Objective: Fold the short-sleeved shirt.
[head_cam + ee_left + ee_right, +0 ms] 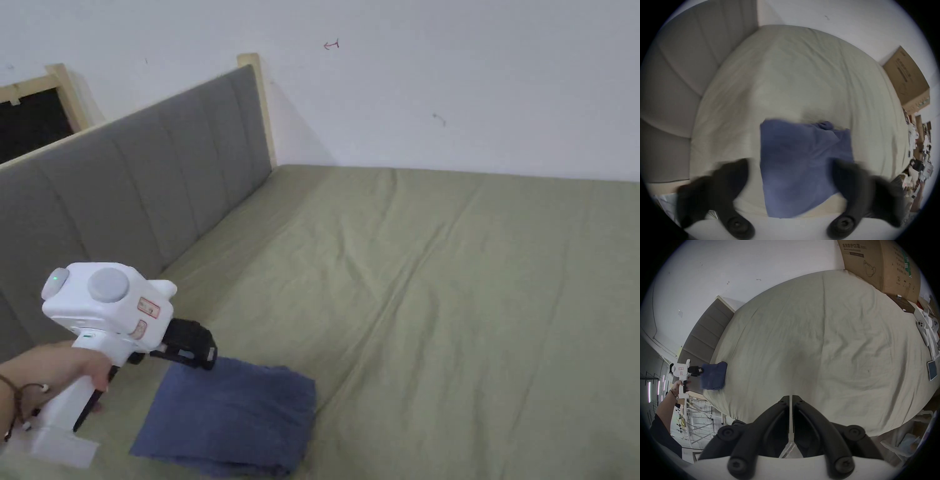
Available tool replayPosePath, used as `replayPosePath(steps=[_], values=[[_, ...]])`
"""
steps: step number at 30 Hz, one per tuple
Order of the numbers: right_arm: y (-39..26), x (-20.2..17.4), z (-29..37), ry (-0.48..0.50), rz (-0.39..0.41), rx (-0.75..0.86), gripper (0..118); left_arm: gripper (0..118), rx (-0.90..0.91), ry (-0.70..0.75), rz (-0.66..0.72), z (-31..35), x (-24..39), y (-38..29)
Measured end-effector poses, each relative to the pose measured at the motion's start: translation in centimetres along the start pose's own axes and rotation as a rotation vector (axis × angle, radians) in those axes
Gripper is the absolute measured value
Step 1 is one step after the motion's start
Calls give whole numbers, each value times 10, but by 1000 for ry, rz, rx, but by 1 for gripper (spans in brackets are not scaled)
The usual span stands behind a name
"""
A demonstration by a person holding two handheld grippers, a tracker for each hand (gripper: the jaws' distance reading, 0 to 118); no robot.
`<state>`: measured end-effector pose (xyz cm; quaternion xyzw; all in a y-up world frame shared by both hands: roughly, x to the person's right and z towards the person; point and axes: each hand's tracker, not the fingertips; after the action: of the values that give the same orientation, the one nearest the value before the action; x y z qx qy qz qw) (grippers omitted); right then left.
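A blue short-sleeved shirt [231, 417] lies folded into a compact rectangle near the front left corner of the green bed [437, 281]. In the left gripper view the folded shirt [804, 165] sits flat between and beyond my wide-apart black jaws. My left gripper [199, 351] hovers at the shirt's near left corner, held by a hand, open, gripping nothing. Seen from the right gripper view, the left gripper [696, 369] is beside the shirt [713, 376]. My right gripper [790, 400] hangs over the bed's front edge, jaws together with nothing between them.
A grey padded headboard [125, 187] runs along the left, a white wall behind. A large cardboard box [880, 264], a dark box, white controllers [925, 327] and a tablet [933, 373] sit along the bed's right side. Cluttered floor lies past the bed.
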<state>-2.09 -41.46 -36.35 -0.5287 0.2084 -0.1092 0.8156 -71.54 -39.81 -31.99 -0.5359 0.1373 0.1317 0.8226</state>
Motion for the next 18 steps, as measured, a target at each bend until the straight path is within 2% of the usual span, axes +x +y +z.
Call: replayPosePath(steps=[2,5,11,12,13,14,15,16,18], values=[[0,-3,-3,0,11,-5,3,111,41,-18,40,0,-30,13],[1,-4,-5,1,18,-14,3,111,27,-26,77,3,-42,14],[-4,-4,1,11,24,-6,3,111,-13,-10,50,-6,3,-23],[-5,-3,2,12,22,-3,3,105,0,-25,41,-7,17,-28],[-5,-2,3,12,20,0,3,87,38,-67,23,-6,38,-37],[-5,-1,4,12,17,2,3,49,87,-93,19,-5,63,-48],[-7,-2,6,11,17,3,3,0,104,-106,22,-6,82,-56],[-7,-1,8,11,17,6,3,0,144,-107,27,-3,104,-67],[-6,0,13,11,20,15,3,0,158,-236,16,0,142,-89]])
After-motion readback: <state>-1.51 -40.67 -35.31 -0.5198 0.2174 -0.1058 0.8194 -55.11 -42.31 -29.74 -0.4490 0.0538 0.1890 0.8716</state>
